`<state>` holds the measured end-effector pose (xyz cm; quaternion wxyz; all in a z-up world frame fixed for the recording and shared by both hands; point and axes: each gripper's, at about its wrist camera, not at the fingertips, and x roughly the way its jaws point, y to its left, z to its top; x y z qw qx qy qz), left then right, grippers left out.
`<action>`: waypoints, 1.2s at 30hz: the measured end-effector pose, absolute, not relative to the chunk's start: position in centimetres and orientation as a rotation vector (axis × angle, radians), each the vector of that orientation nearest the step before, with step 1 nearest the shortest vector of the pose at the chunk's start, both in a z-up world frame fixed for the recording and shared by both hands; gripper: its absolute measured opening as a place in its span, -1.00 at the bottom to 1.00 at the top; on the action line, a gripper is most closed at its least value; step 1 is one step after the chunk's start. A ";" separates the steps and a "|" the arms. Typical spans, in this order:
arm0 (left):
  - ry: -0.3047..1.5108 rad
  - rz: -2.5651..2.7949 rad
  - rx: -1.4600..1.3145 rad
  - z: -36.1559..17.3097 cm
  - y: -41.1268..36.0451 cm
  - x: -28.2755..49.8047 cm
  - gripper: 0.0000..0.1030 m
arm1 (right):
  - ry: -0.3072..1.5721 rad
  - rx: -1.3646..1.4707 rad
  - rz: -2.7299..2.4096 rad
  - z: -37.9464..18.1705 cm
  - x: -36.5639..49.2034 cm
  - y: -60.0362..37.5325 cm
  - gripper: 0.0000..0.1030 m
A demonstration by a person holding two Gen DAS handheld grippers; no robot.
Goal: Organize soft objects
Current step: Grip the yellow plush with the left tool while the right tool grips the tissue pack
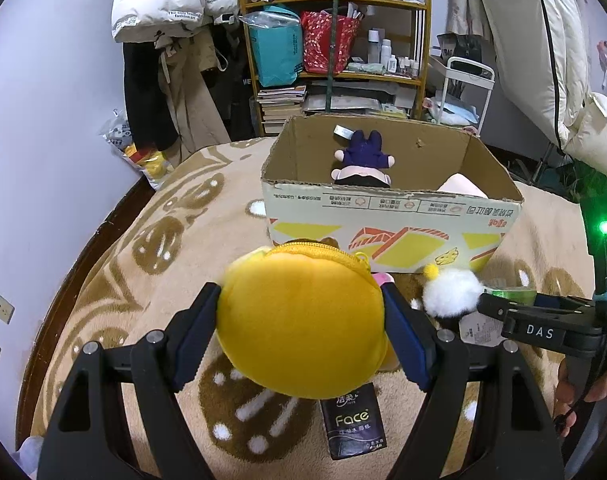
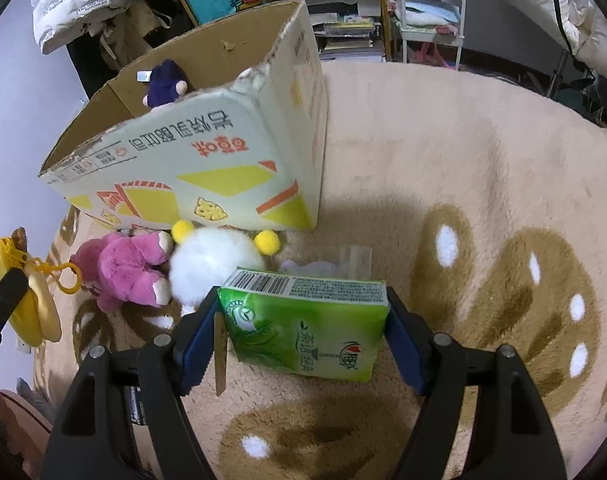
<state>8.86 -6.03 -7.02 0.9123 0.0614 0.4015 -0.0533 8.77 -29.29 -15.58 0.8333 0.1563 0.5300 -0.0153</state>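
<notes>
My left gripper (image 1: 303, 332) is shut on a round yellow plush pouch (image 1: 303, 320) with a zipper, held above the blanket in front of the open cardboard box (image 1: 383, 196). Inside the box lie a purple-clothed doll (image 1: 363, 156) and something pale pink (image 1: 461, 186). In the right wrist view my right gripper (image 2: 303, 336) is shut on a green tissue pack (image 2: 307, 328), just above the blanket. A pink plush (image 2: 123, 272) and a white fluffy toy with yellow pompoms (image 2: 211, 264) lie against the box wall (image 2: 183, 132).
A black "Face" tissue pack (image 1: 351, 424) lies on the brown-patterned blanket (image 2: 483, 200) under the pouch. A clear plastic bag (image 2: 331, 260) sits behind the green pack. Beyond the bed stand a cluttered shelf (image 1: 335, 40), hanging coats (image 1: 175, 80) and a white cart (image 1: 463, 92).
</notes>
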 end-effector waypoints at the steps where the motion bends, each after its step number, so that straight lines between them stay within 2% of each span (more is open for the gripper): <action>1: 0.828 -0.110 0.126 -7.0 -6.0 8.9 0.52 | 1.122 0.341 -0.031 -15.6 8.9 -29.4 0.56; 15: 0.839 -0.116 0.137 -7.6 -6.3 9.1 0.52 | 1.126 0.432 -0.045 -16.4 9.7 -30.7 0.59; 19: 0.841 -0.117 0.144 -7.6 -6.5 9.2 0.52 | 1.127 0.466 -0.044 -16.5 9.6 -31.1 0.71; 24: 0.841 -0.116 0.146 -7.6 -6.5 9.2 0.52 | 1.108 0.501 -0.050 -16.0 9.4 -31.7 0.71; 32: 0.830 -0.109 0.146 -7.4 -6.5 9.1 0.52 | 1.179 0.449 -0.043 -16.9 9.6 -31.1 0.70; 33: 0.829 -0.108 0.145 -7.4 -6.4 9.1 0.52 | 1.188 0.424 -0.047 -16.9 9.6 -30.8 0.69; 34: 0.831 -0.107 0.142 -7.4 -6.3 9.1 0.52 | 1.198 0.402 -0.051 -17.0 9.6 -30.6 0.58; 36: 0.833 -0.105 0.138 -7.4 -6.2 9.1 0.52 | 1.197 0.373 -0.054 -17.1 9.3 -30.3 0.58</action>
